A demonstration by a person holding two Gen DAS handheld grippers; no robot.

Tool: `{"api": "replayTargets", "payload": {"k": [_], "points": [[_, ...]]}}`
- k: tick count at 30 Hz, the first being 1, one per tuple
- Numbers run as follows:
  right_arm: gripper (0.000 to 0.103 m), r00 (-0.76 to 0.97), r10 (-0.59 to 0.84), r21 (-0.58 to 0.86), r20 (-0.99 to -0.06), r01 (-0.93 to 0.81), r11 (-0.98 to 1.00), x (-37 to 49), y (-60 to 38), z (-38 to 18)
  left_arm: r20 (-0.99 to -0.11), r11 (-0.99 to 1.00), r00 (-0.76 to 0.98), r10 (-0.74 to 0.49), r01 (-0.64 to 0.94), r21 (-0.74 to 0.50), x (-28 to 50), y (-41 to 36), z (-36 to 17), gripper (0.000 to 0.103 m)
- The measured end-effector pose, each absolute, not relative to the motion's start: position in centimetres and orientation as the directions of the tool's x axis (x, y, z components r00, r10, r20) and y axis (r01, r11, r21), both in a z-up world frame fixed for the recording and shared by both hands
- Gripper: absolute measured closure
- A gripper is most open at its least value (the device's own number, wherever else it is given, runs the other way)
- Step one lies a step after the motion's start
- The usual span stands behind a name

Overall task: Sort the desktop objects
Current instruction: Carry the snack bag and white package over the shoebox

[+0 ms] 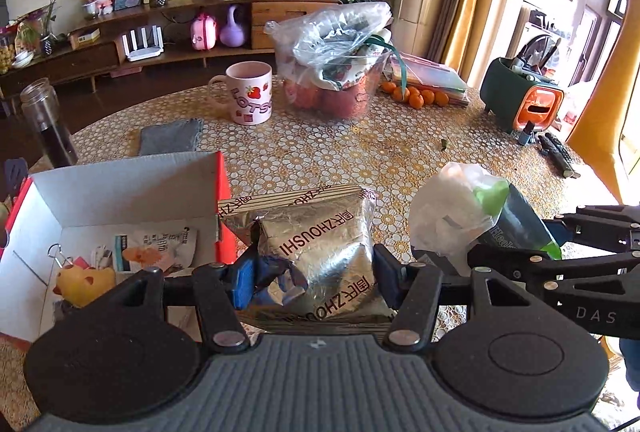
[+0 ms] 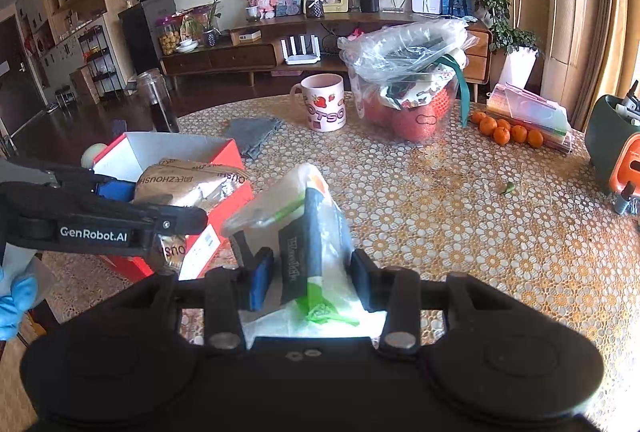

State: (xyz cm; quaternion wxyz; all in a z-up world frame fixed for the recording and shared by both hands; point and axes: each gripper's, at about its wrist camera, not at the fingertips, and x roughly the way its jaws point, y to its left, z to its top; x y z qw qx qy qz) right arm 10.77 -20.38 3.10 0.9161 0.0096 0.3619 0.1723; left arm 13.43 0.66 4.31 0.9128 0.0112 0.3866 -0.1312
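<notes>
Seen along two handheld claws above a round table [image 1: 320, 151] covered in a yellow-and-white flower-patterned cloth. At nine o'clock in the left view, an open red cardboard box [image 1: 120, 199] with a white inside, already holding a yellow toy, a binder clip and a printed packet. At the centre, toward six o'clock, left claw [image 1: 312, 276] about half open, blue pads pressed on both sides of a crinkled silver foil bag [image 1: 320, 244], shiny, creased and lettered in dark red, hanging just beside the box's near right wall. At three o'clock, right claw [image 2: 310, 280] nearly closed, pinching a soft white plastic pouch [image 2: 320, 232] with a dark label and green trim, limp and slippery-looking, lifted clear of the cloth. Likely step: carrying both packets to the box. Best done by bringing the foil bag fully over the wall before letting go, holding firmly since foil crumples and slides, and keeping the claws apart. Farther back, around twelve o'clock: a pink strawberry mug [image 1: 250, 97], a clear tub [image 1: 332, 71] under loose plastic film, small oranges [image 1: 416, 96].
</notes>
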Motion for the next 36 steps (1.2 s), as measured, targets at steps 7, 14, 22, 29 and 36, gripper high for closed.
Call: {"api": "replayTargets", "payload": {"k": [7,14,22,29,36], "points": [[0.061,0.683,0.339,0.156,-0.647,-0.316,0.936,9.3,-16.6,4.2,-0.690,0.976,0.694,-0.207,0.197,-0.095,10.8,5.1,5.3,0.045],[0.061,0.688,0.354,0.164,-0.633,-0.328,0.930,8.9,-12.5,4.7,-0.688,0.987,0.708,-0.159,0.134,-0.091,9.8,9.3,5.3,0.045],[0.061,0.683,0.367,0.161,-0.631,-0.348,0.924,10.0,-8.0,4.8,-0.688,0.995,0.719,-0.100,0.065,-0.076,10.1,13.2,5.0,0.045],[0.061,0.670,0.385,0.168,-0.635,-0.367,0.915,11.7,-4.6,4.4,-0.674,0.999,0.737,-0.051,0.023,-0.049,11.1,16.1,4.9,0.045],[0.061,0.649,0.388,0.169,-0.655,-0.374,0.912,14.2,-1.9,3.2,-0.702,0.999,0.712,-0.023,-0.001,-0.034,13.7,18.3,3.7,0.045]]}}
